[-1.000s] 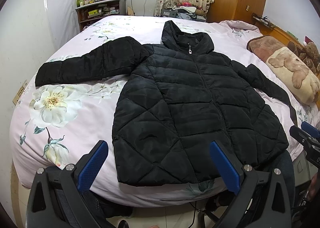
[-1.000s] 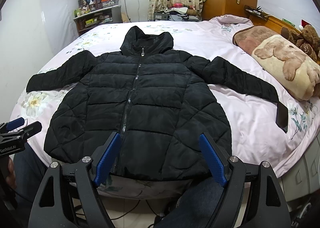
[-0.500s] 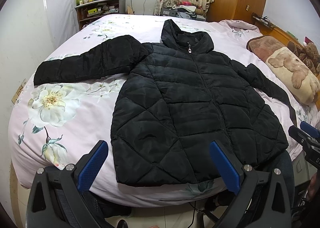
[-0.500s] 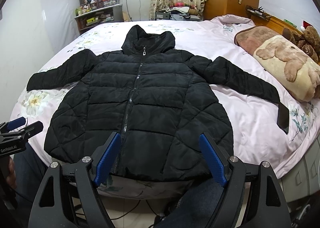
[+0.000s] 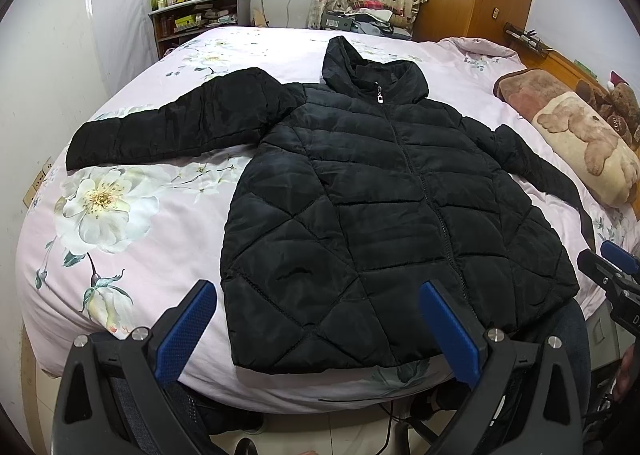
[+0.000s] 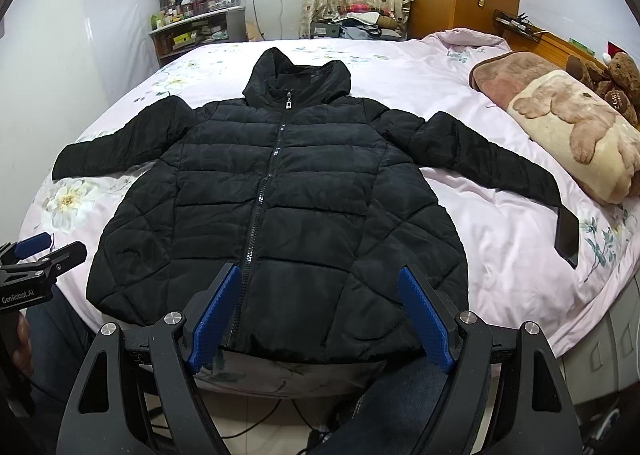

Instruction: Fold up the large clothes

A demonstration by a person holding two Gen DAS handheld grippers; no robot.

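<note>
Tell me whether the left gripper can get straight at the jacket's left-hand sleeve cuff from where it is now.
Probably yes. The left gripper is open and empty, and only bare floral bedsheet lies between it and the sleeve cuff of the black puffer jacket.

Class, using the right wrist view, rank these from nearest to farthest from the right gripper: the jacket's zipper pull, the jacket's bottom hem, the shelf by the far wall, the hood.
1. Bottom hem, at the bed's near edge, just beyond the right gripper.
2. Zipper pull, at the collar, centre.
3. Hood, just behind the pull.
4. Shelf, far left against the wall.
</note>
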